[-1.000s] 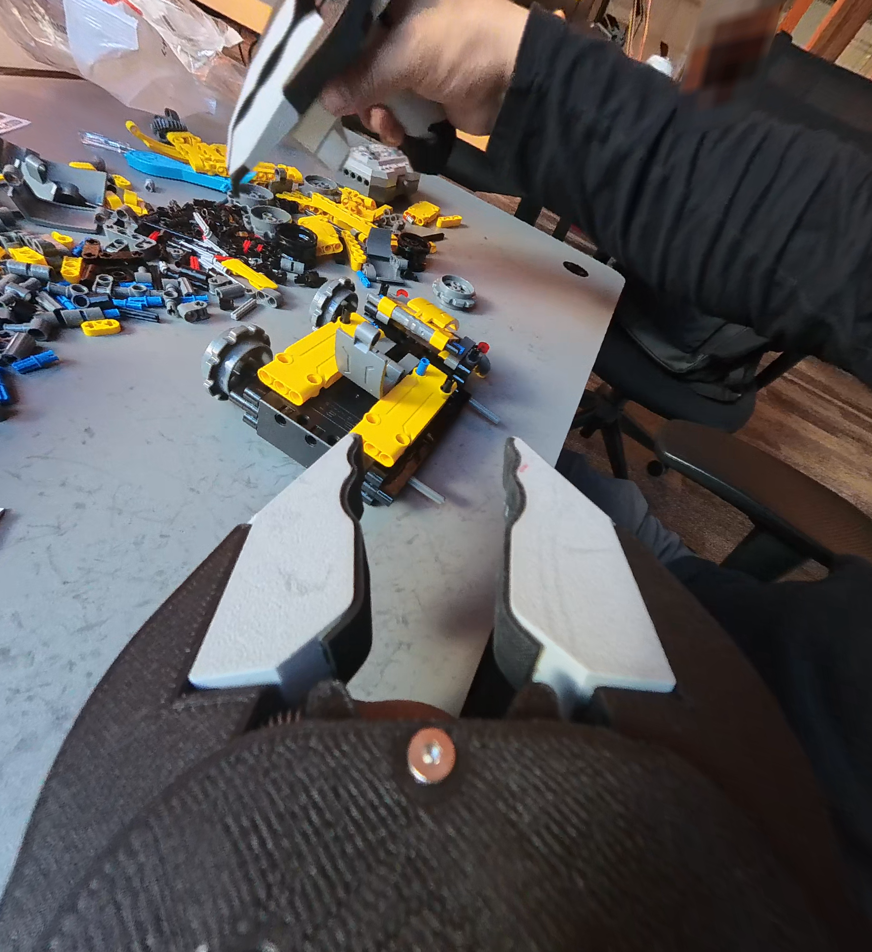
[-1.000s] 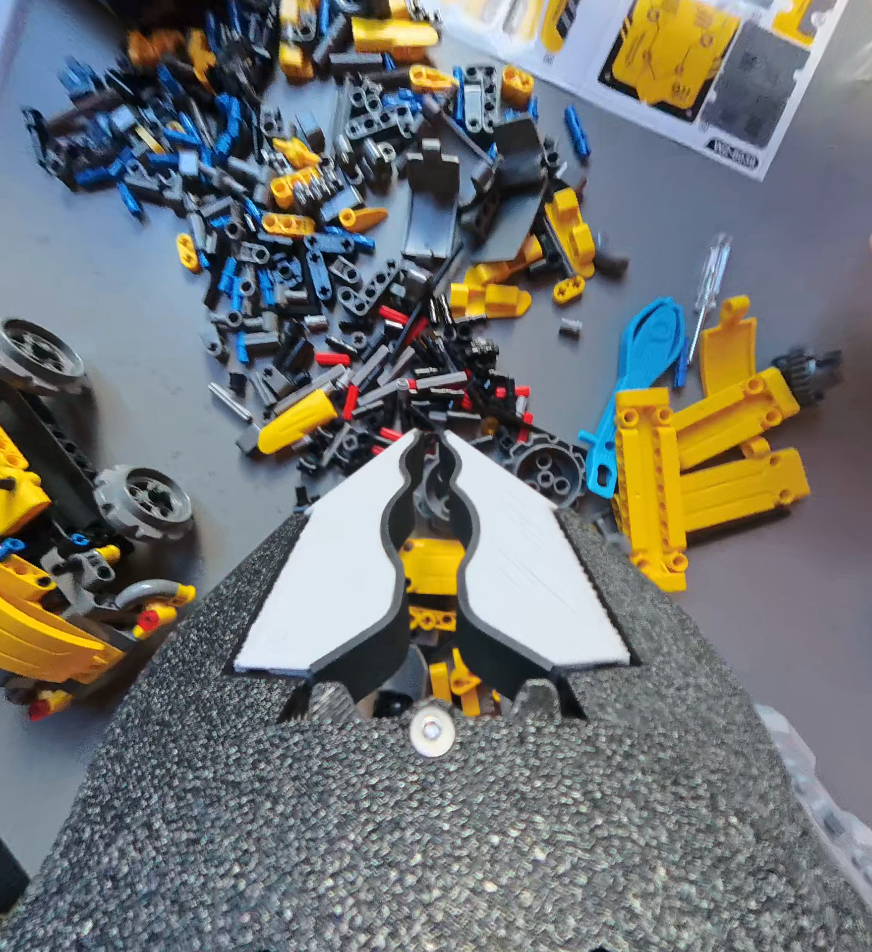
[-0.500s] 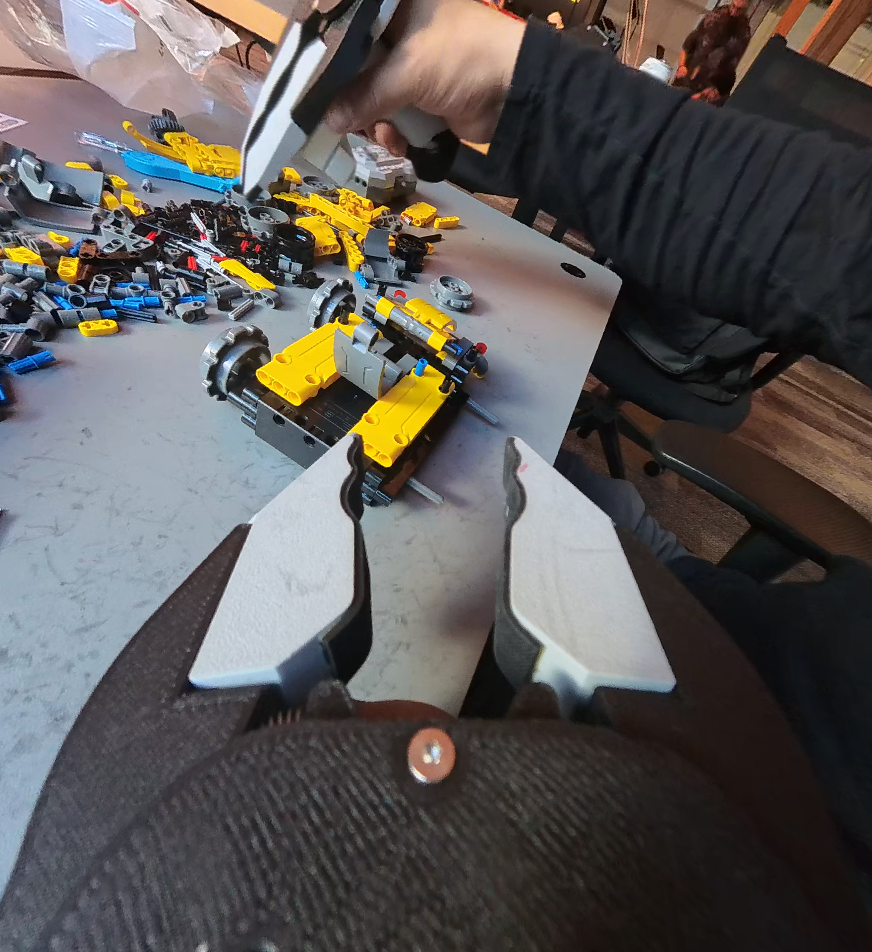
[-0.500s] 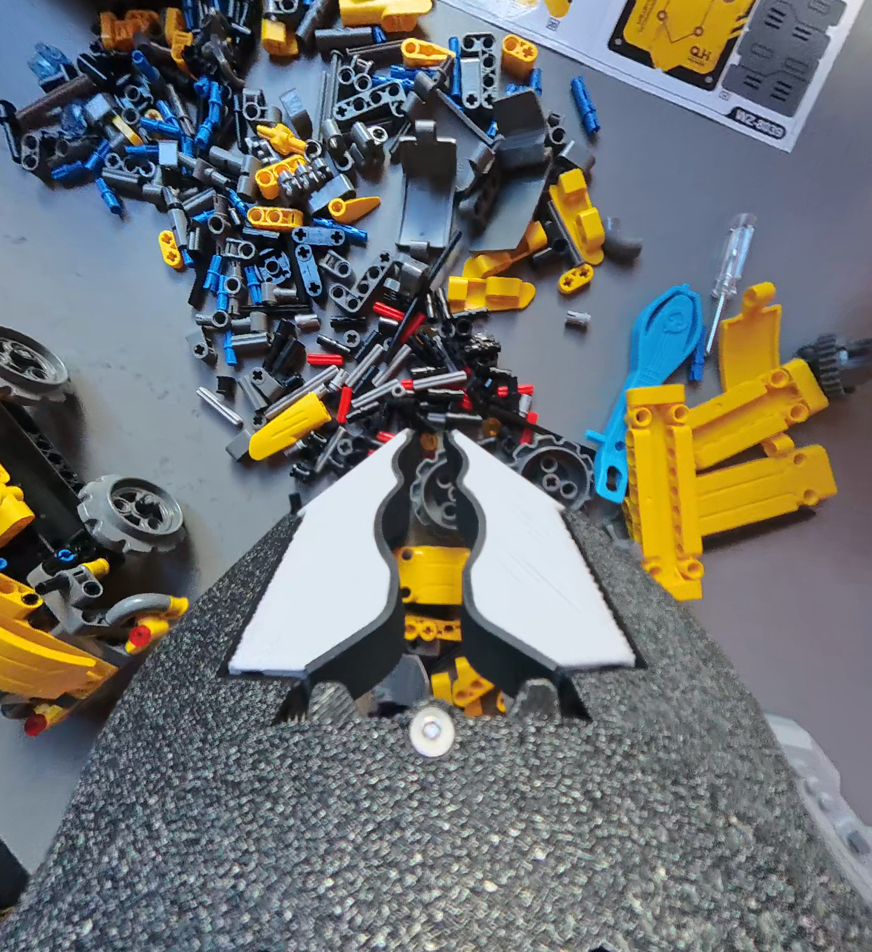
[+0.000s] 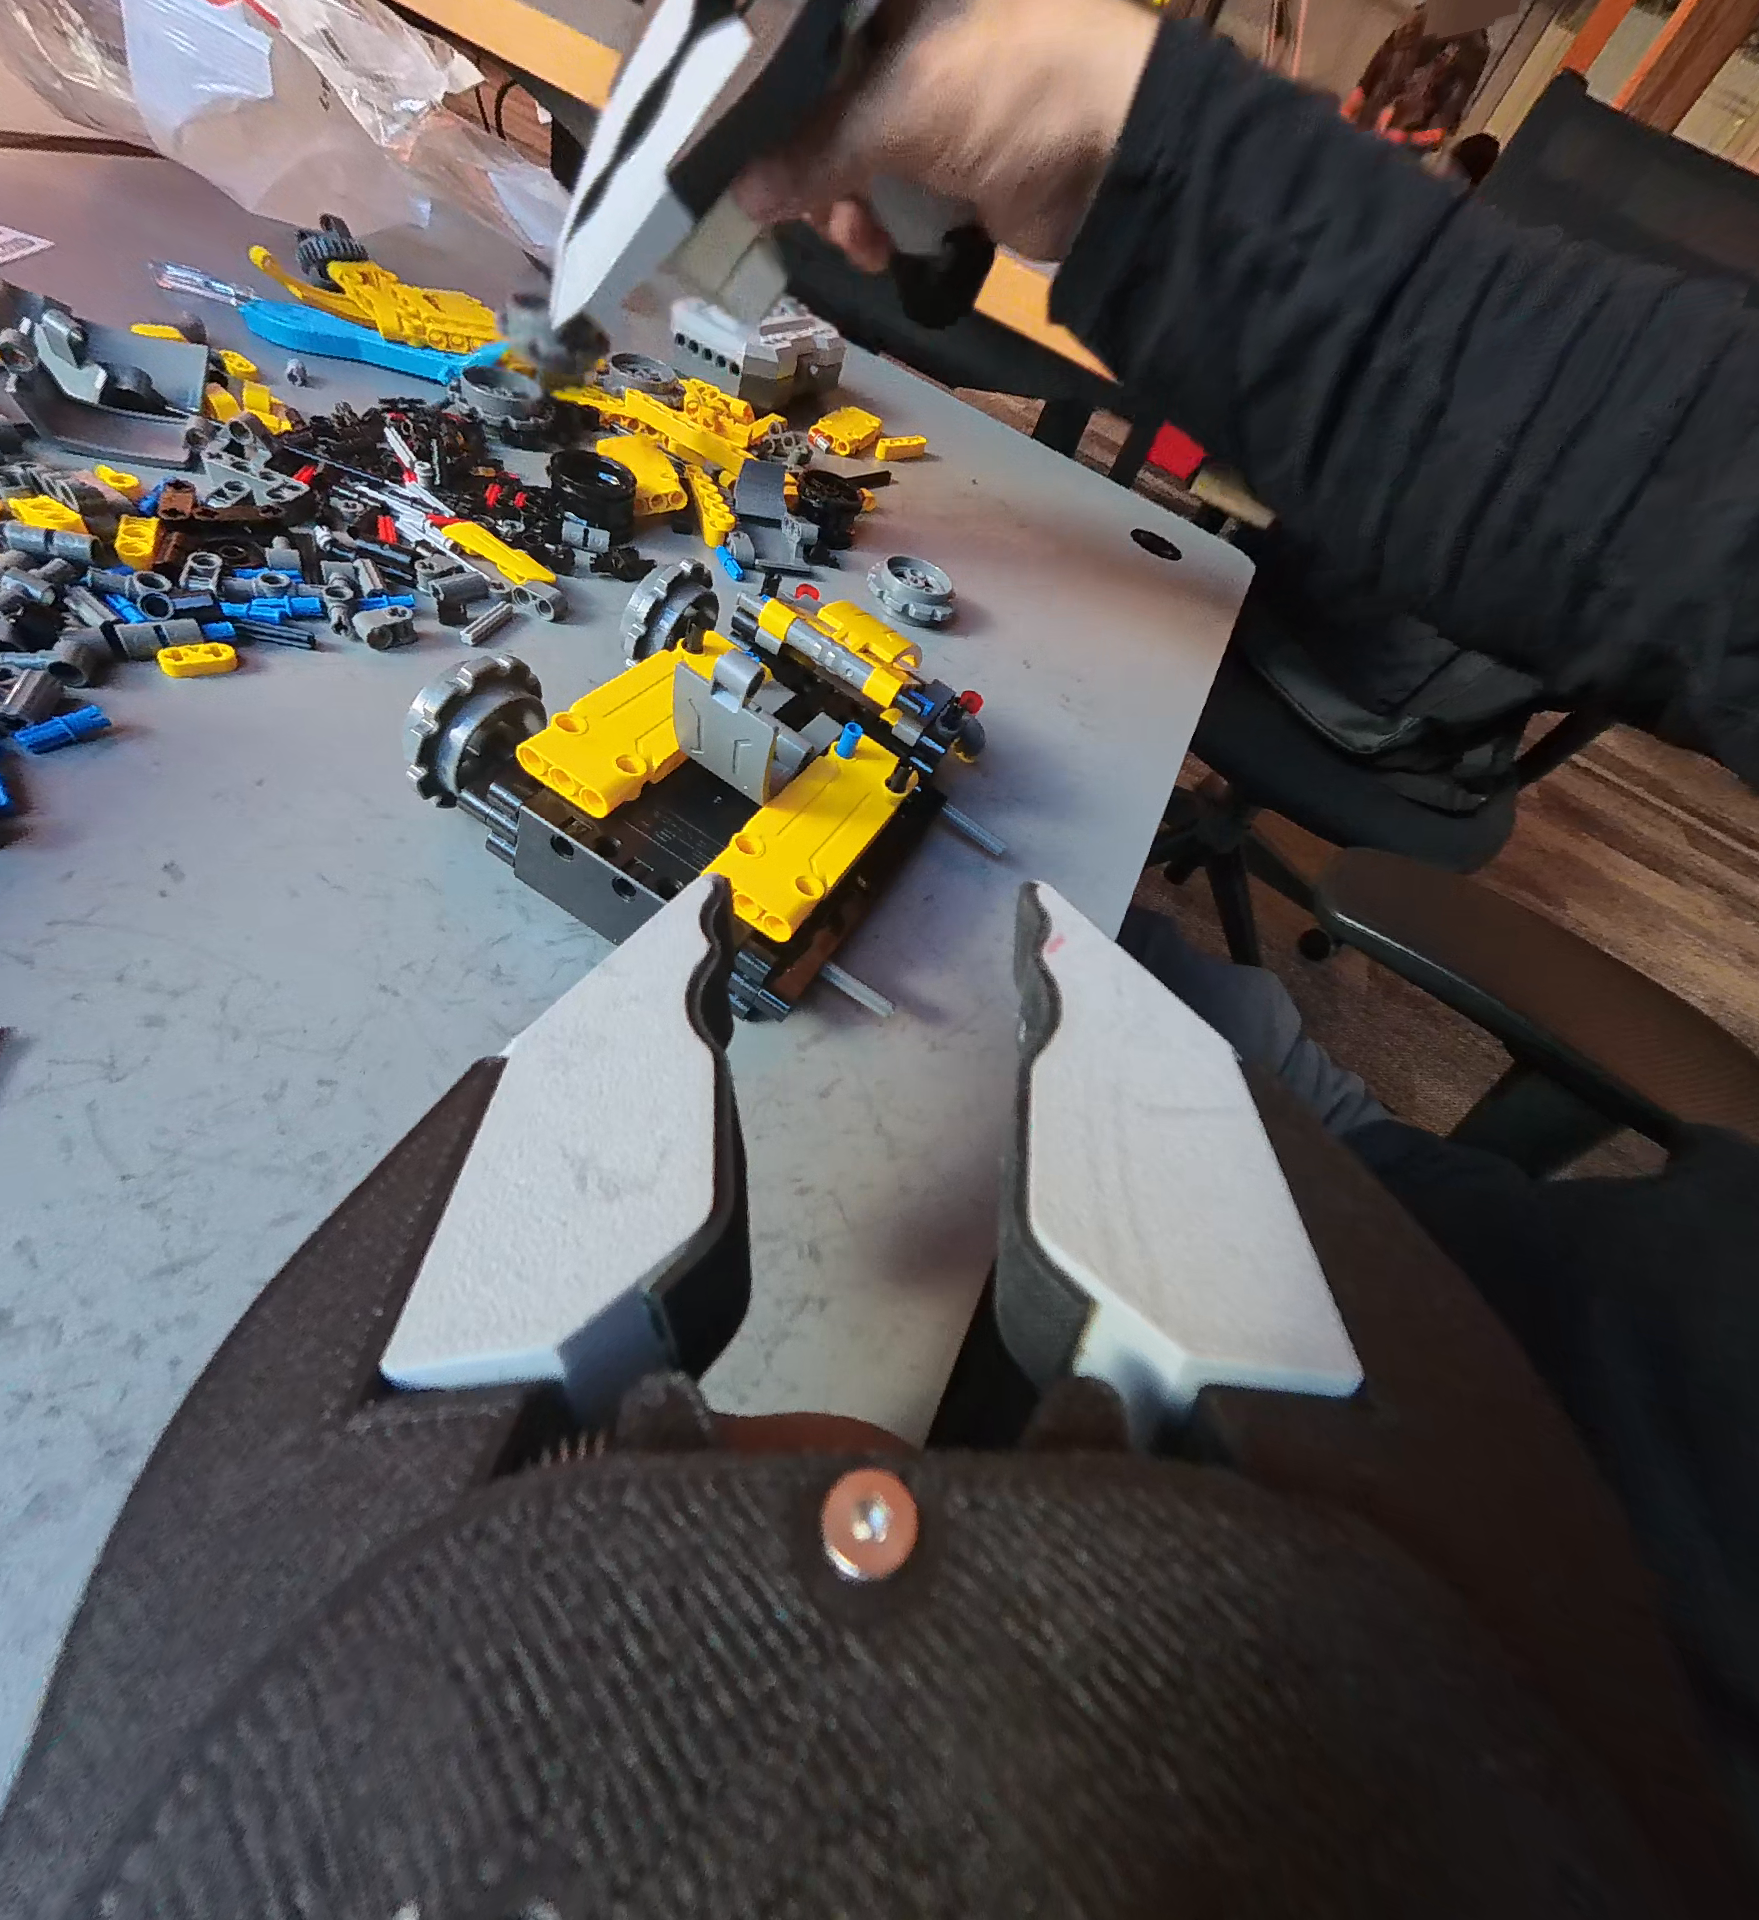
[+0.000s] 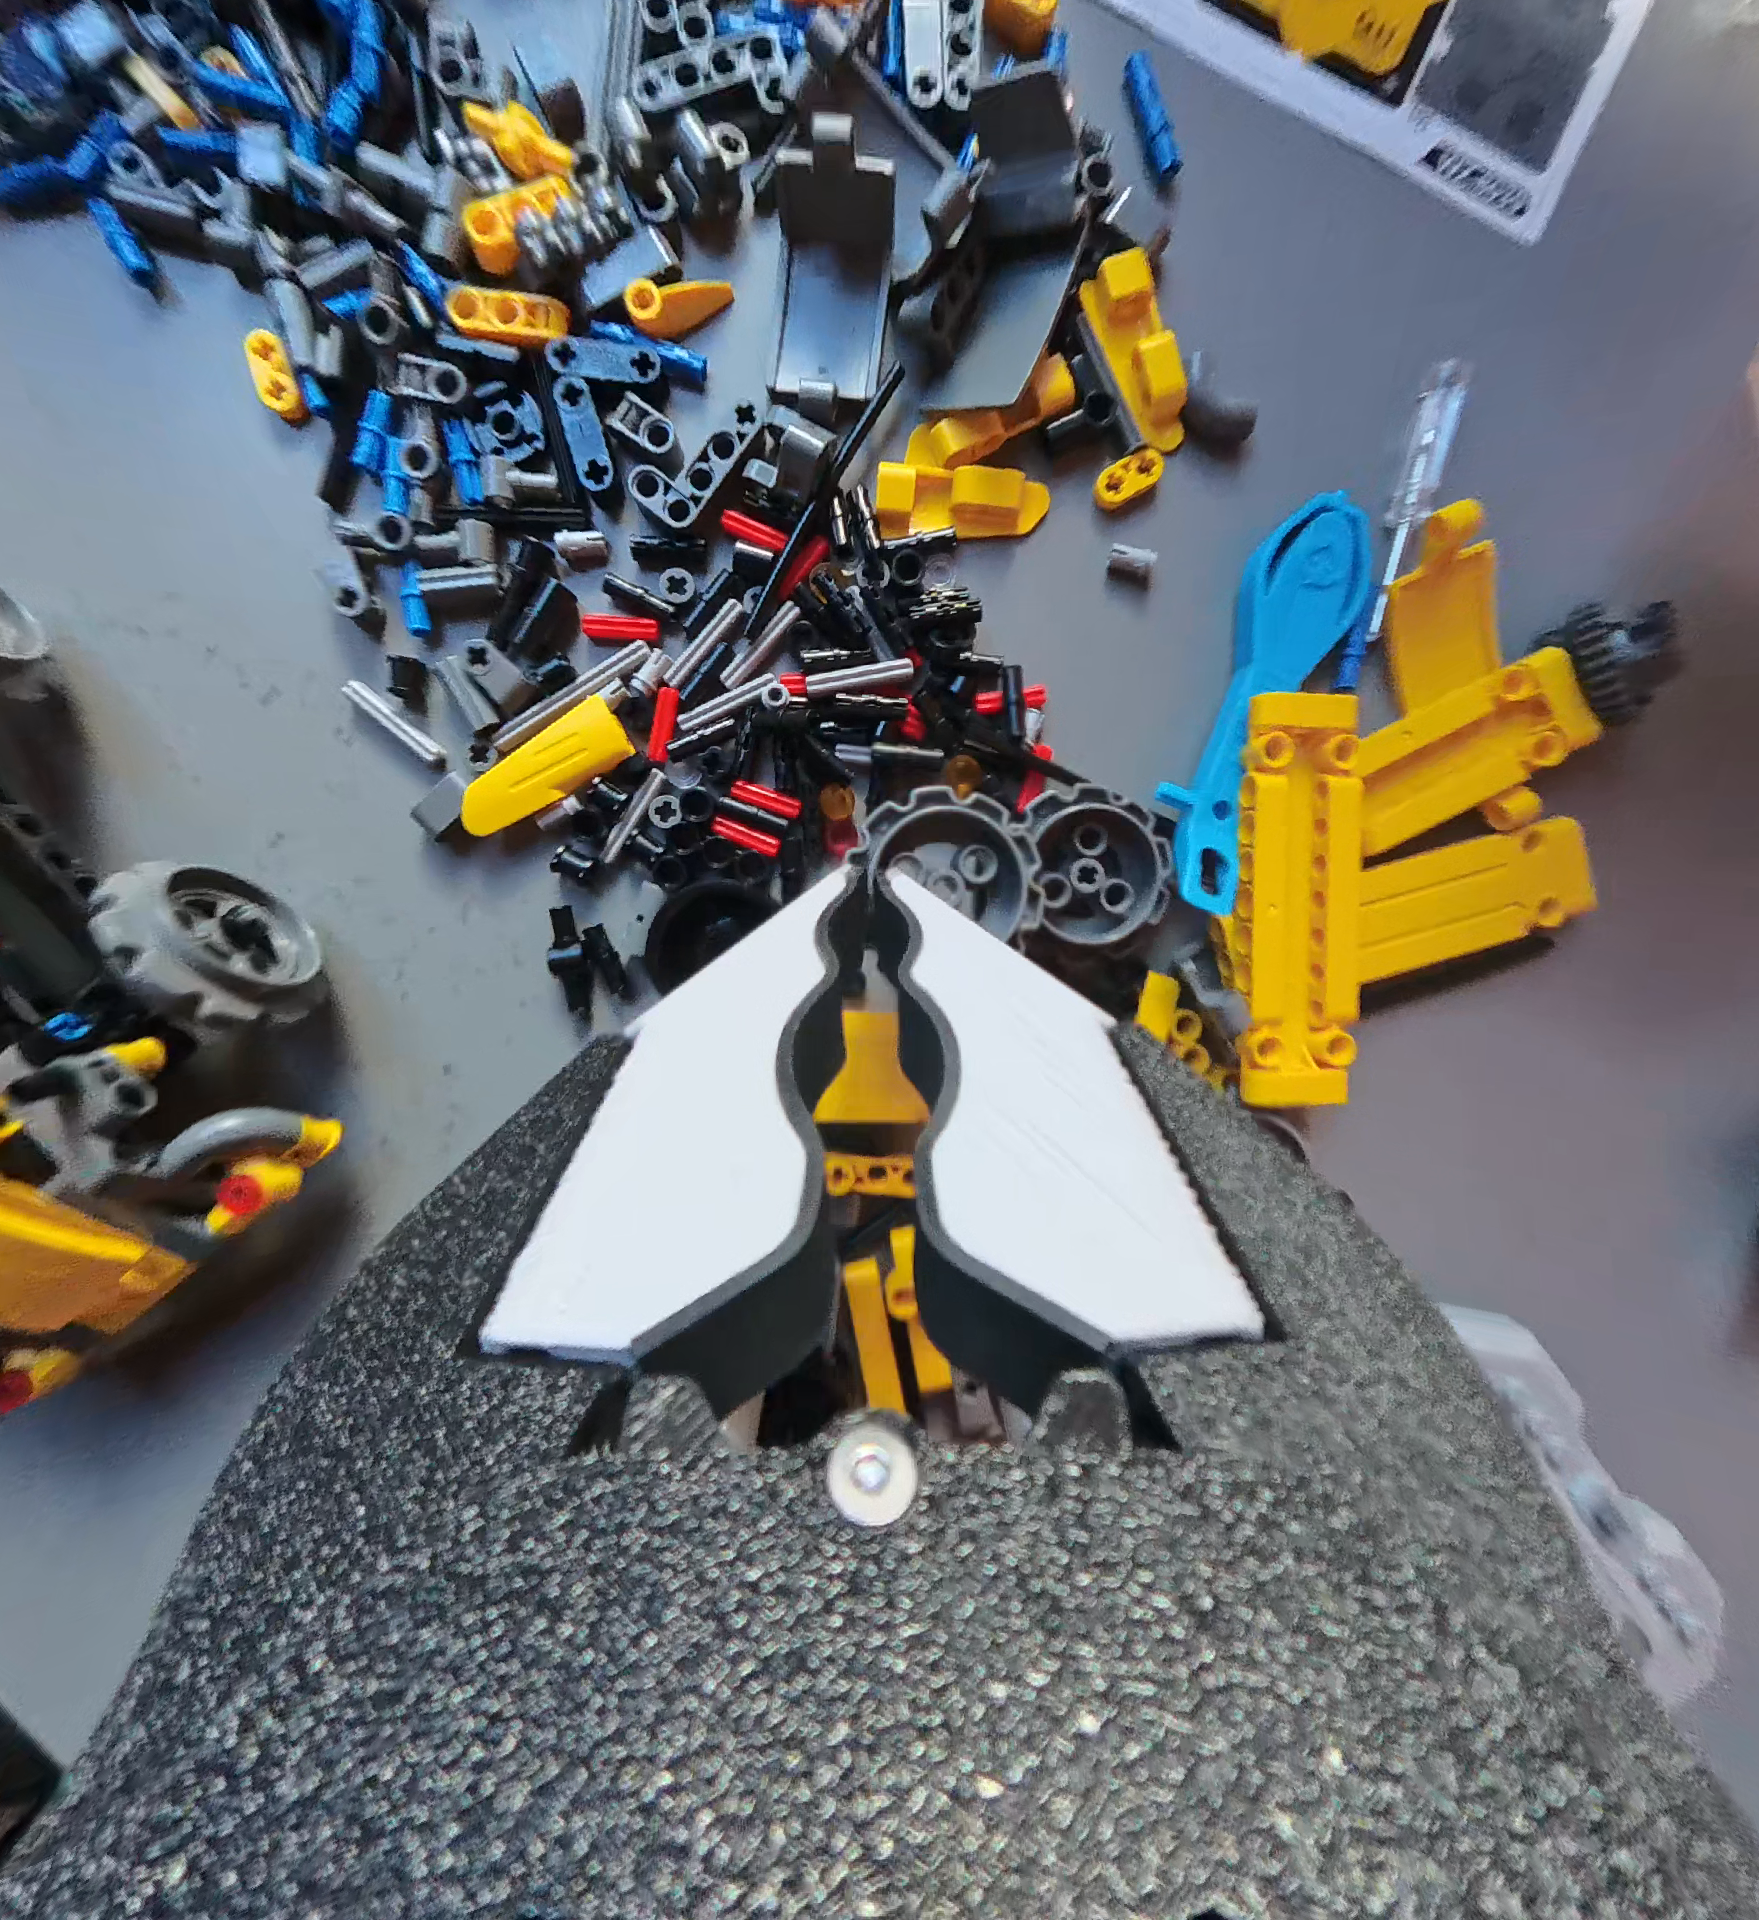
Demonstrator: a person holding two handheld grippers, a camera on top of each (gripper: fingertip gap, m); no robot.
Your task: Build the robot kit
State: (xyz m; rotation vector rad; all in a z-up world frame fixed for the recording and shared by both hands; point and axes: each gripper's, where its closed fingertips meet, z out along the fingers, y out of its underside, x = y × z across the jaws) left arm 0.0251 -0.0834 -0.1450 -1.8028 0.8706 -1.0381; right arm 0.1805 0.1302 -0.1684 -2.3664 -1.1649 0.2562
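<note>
Grey and scuffed, the counter (image 5: 231, 997) carries a wide scatter of small building parts in blue, black, grey, yellow and red. The left gripper (image 5: 870, 914) hangs low near the counter's edge with its fingers well apart and nothing between them; just ahead of its tips sits a half-built yellow and grey vehicle (image 5: 709, 769), squarely in line with the open gap. The right gripper (image 6: 870, 883) points down over the loose pile (image 6: 750, 665) with its fingers together at the tips, clamped on the rim of a grey toothed wheel (image 6: 942, 852), which in the left wrist view hangs clear of the counter at those tips. A second grey wheel (image 6: 1093, 873) lies just to the right of the held one, and beyond that a blue prying tool (image 6: 1270, 665) beside joined yellow panels (image 6: 1394, 831). A printed sheet (image 6: 1426, 94) lies far ahead to the right. Compared with a second ago, the right gripper has risen from among the parts with the wheel pinched in it, where before its tips were down in the pile; the left gripper has kept its place and its opening.
</note>
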